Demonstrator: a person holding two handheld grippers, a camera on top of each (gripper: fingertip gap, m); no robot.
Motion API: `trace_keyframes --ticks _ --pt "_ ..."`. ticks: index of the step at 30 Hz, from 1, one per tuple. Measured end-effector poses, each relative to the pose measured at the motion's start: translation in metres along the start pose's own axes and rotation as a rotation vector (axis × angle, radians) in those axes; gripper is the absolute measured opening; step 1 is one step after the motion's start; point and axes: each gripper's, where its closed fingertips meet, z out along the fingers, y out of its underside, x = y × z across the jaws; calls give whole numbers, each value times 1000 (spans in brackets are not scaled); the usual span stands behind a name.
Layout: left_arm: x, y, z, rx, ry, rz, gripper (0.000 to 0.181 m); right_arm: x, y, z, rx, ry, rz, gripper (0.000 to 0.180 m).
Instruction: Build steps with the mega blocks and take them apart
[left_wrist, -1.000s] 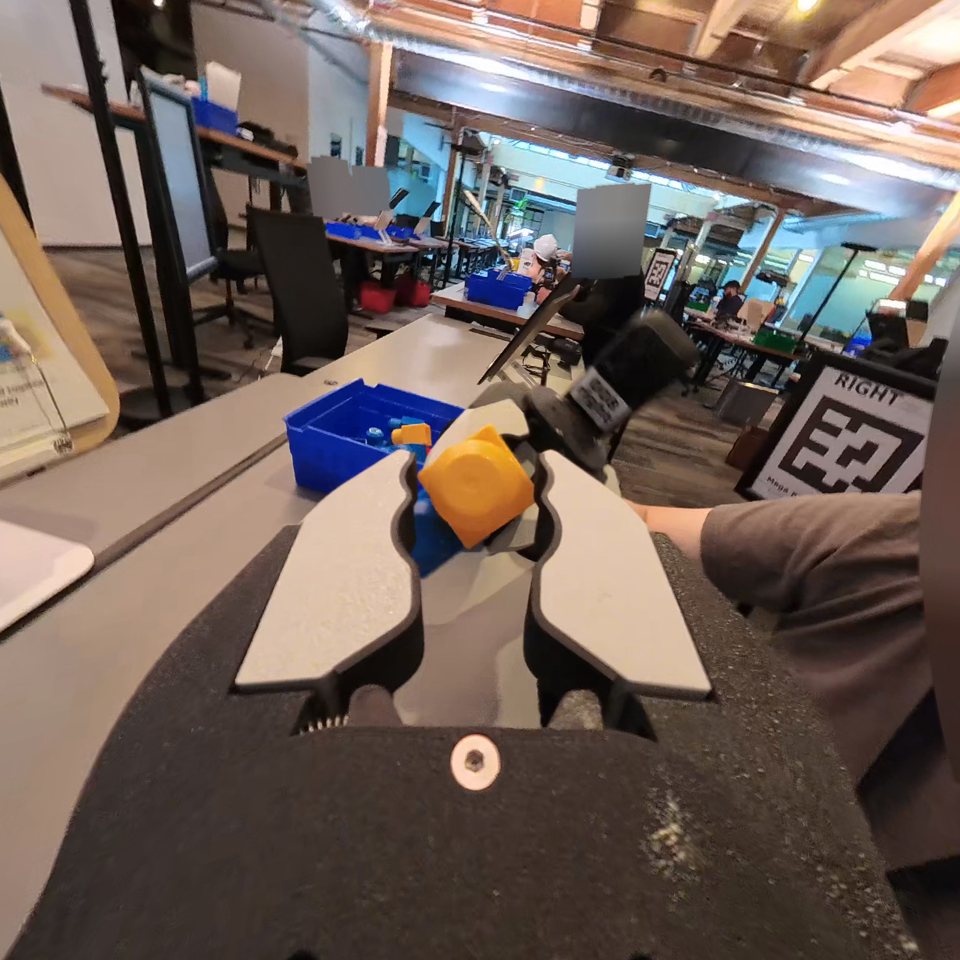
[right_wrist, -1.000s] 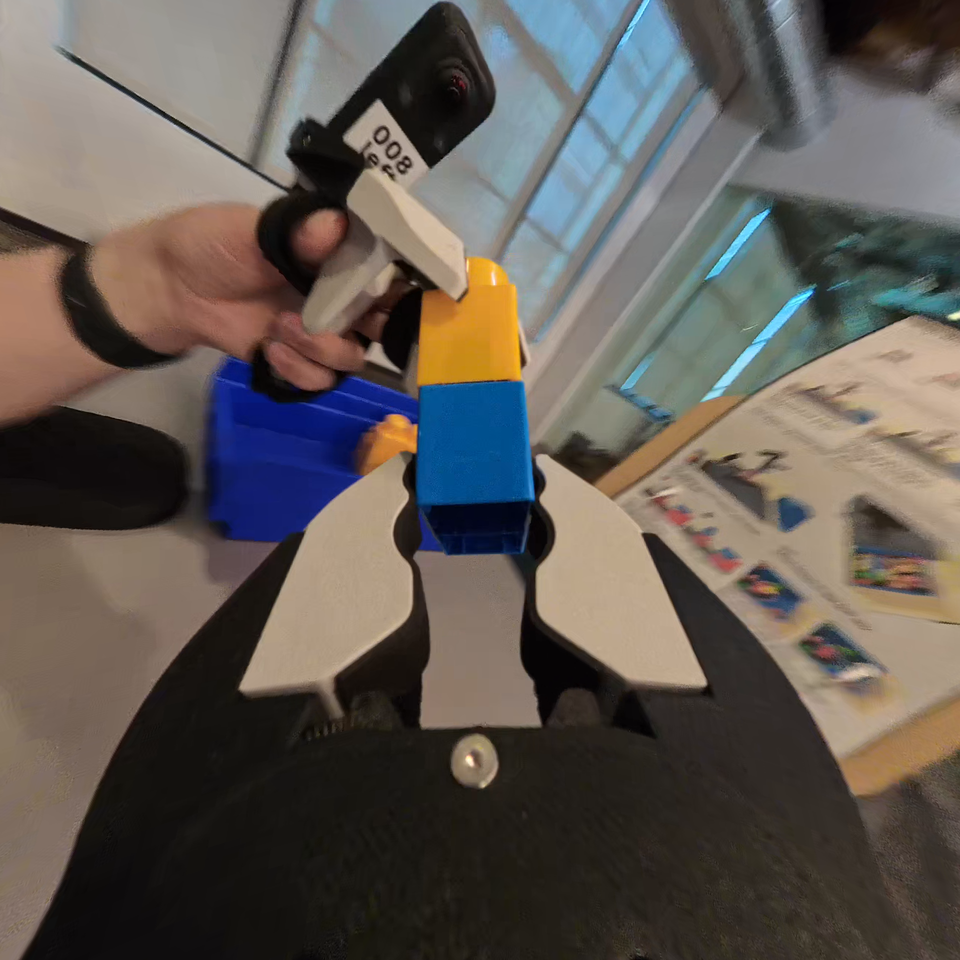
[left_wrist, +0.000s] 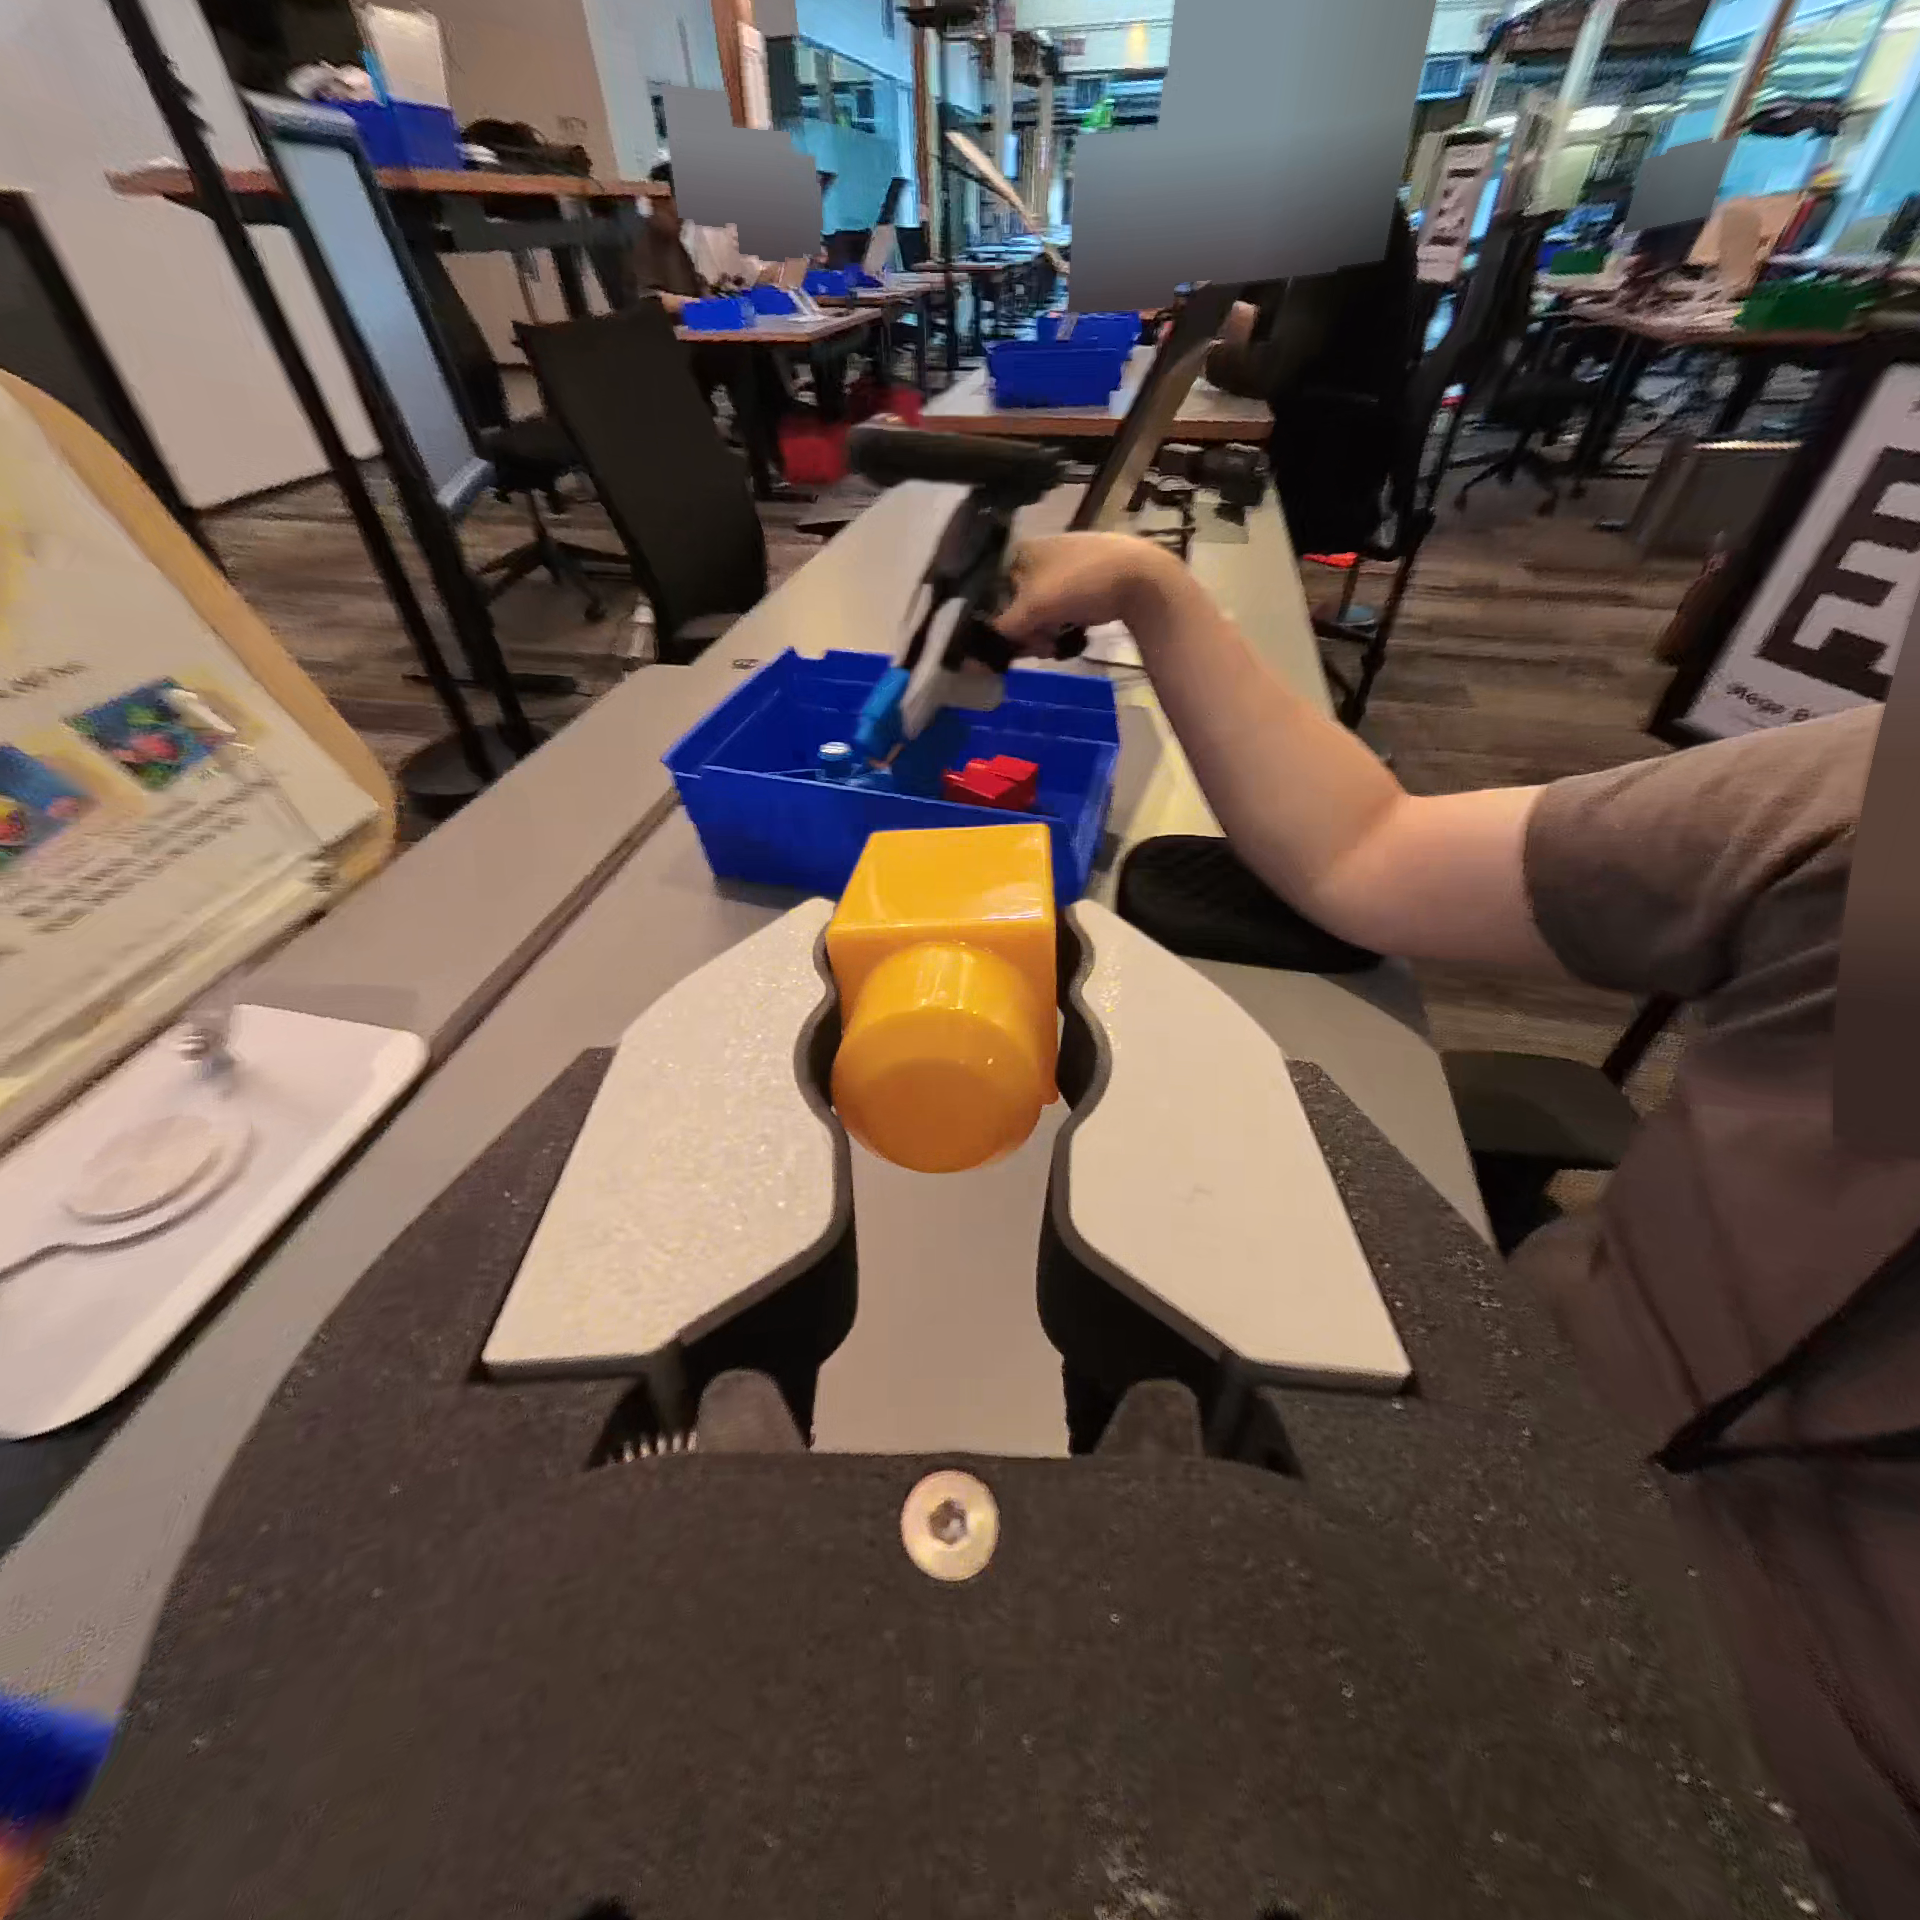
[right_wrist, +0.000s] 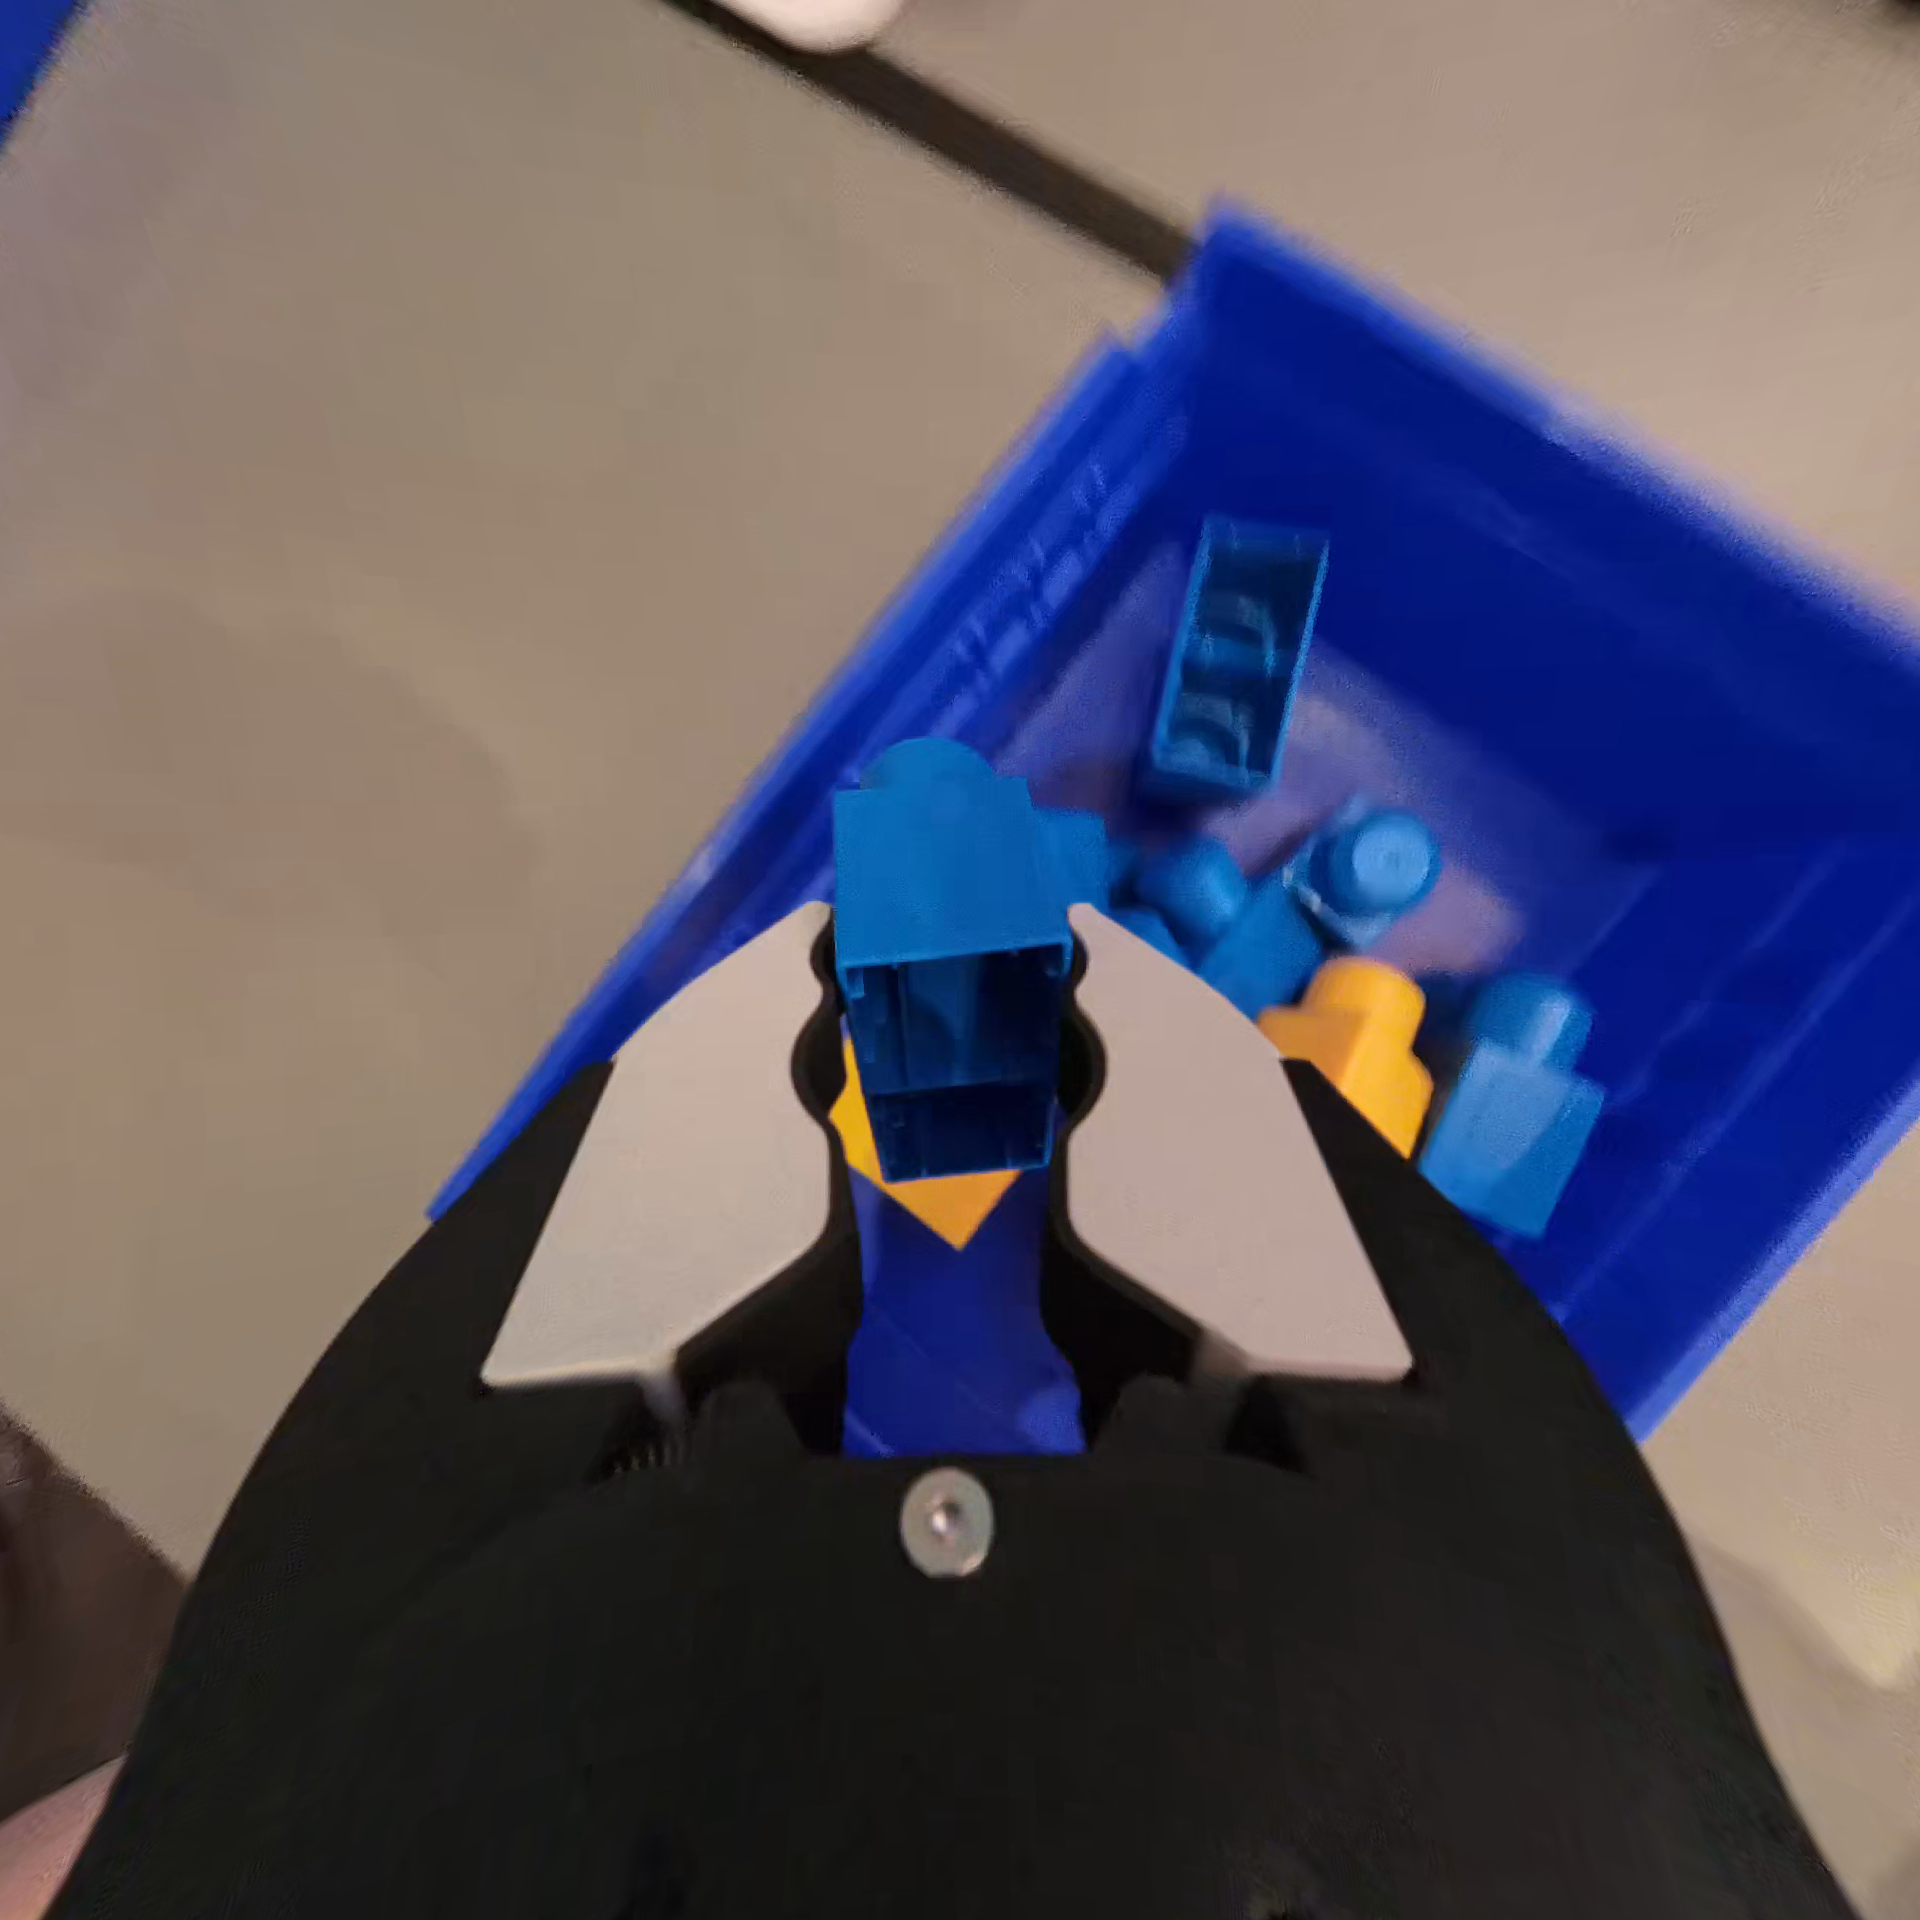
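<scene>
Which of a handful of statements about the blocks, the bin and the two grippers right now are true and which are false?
1. The left gripper is shut on a yellow block. True.
2. The right gripper is empty. False: it is shut on a blue block.
3. The right gripper is held above the blue bin. True.
4. The yellow block and the blue block are joined together. False: they are apart, one in each gripper.
5. A red block lies in the blue bin. True.
6. The blue bin holds no blocks. False: several blue blocks and a yellow one lie in it.
</scene>
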Motion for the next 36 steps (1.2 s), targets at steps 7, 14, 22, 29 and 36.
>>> trace_keyframes --ticks 7,14,22,29,36 --pt "10 27 40 -52 179 -269 38 17 -43 -7 202 220 -211 56" --pt "0 39 54 -29 239 -482 38 -242 -121 -37 820 97 -1124 71" --pt "19 36 67 -9 312 -475 38 -353 -110 -3 947 164 -1302 66" --pt "-31 29 29 -42 -16 -238 61 -317 -122 -52 981 134 -1174 37" --pt "-166 74 -105 -235 -808 -80 60 -87 -93 -70 439 295 -580 37"
